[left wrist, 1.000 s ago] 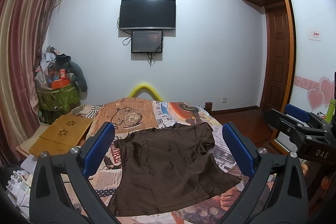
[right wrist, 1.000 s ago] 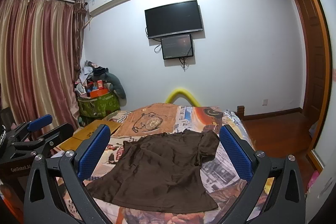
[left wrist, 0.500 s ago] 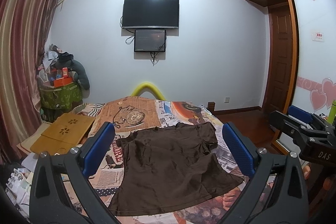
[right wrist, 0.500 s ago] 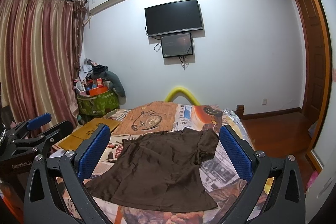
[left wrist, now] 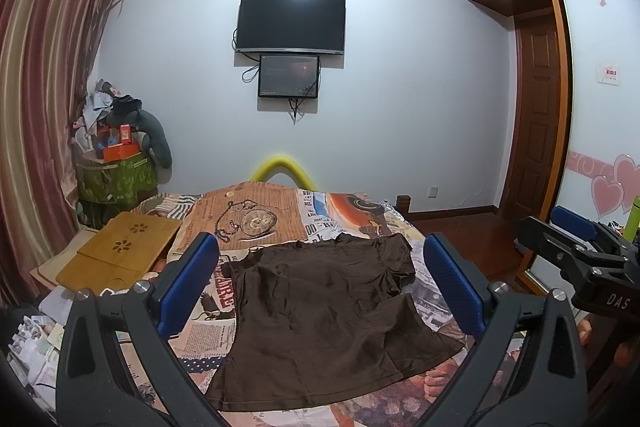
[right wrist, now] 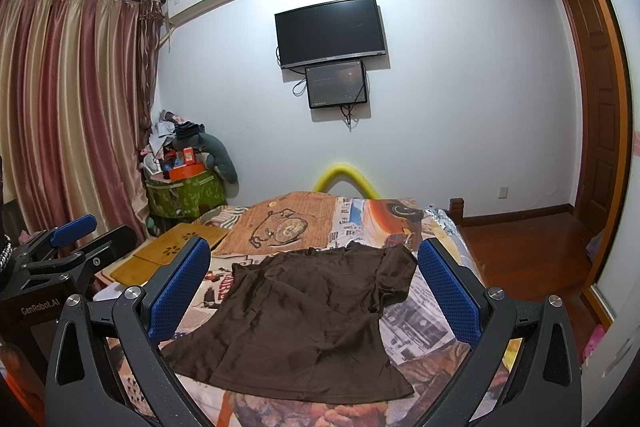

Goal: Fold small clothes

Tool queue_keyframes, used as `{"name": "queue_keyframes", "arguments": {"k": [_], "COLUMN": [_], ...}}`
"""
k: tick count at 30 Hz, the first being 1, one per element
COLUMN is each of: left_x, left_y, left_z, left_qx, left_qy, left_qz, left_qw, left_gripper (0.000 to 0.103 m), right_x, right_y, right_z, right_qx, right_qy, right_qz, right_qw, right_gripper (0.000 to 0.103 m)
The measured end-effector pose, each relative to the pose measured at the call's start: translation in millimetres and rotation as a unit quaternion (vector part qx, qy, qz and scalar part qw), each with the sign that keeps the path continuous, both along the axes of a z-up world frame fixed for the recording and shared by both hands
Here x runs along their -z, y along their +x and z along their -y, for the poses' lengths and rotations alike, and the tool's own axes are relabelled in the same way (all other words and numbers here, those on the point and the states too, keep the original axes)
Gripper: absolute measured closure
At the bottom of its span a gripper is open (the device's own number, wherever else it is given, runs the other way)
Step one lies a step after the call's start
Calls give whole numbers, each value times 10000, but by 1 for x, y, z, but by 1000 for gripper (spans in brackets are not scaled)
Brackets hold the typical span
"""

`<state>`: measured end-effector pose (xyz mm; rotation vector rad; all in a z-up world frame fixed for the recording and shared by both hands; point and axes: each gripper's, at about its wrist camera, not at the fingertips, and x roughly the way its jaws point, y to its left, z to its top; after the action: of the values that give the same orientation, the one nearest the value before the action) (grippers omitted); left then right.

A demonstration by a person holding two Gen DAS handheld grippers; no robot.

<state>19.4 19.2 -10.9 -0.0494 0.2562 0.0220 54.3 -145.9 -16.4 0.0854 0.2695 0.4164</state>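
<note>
1. My left tongs (left wrist: pixel 320 283) stand spread wide at the bottom of the left wrist view, blue pads (left wrist: pixel 188 283) far apart, with nothing between them.
2. My right tongs (right wrist: pixel 314 287) are likewise wide apart at the bottom of the right wrist view and hold nothing.
3. The brown T-shirt (left wrist: pixel 324 319) lies spread out on the bed (left wrist: pixel 280 203), in the lower centre of both views (right wrist: pixel 304 323), framed between the pads but not touched by them.
4. Its neck end points toward the far wall and its hem lies nearest me, along the bottom of the frame.
5. One short sleeve (right wrist: pixel 396 275) is rumpled at the right of the frame; the other is partly tucked behind my left pad, so I cannot tell how flat it lies.
6. The bedspread under the shirt is printed with newspaper text and a pocket watch (left wrist: pixel 256 221), which sits just beyond the collar.
7. In the left wrist view the right tongs appear at the right edge (left wrist: pixel 580 255), held over the floor beside the bed.
8. In the right wrist view the left tongs appear at the left edge (right wrist: pixel 68 251).
9. A wooden lap table (left wrist: pixel 120 251) rests at the left of the bed.
10. On the far wall, upper centre, hang a dark television (left wrist: pixel 290 23) and a smaller screen (left wrist: pixel 289 75) just below it.
11. Striped curtains (right wrist: pixel 68 99) fill the left of the frame.
</note>
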Motion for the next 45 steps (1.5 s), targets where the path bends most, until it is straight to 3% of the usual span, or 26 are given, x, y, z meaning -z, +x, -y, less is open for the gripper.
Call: {"name": "queue_keyframes", "arguments": {"k": [34, 40, 45], "left_x": [3, 8, 17], "left_y": [3, 17, 57], "left_z": [-4, -8, -28], "left_qx": [-19, -11, -231], "left_qy": [-1, -43, 9], "left_qz": [-75, -188, -318], "left_qw": [10000, 9998, 9992], "left_gripper": [0, 0, 0], "right_x": [11, 15, 28], "right_y": [5, 19, 48], "right_z": [-4, -7, -3], "right_qx": [5, 33, 157], "right_qy": [-19, -43, -36], "right_qz": [-83, -235, -469], "right_qw": [10000, 9997, 9988], "right_gripper": [0, 0, 0]}}
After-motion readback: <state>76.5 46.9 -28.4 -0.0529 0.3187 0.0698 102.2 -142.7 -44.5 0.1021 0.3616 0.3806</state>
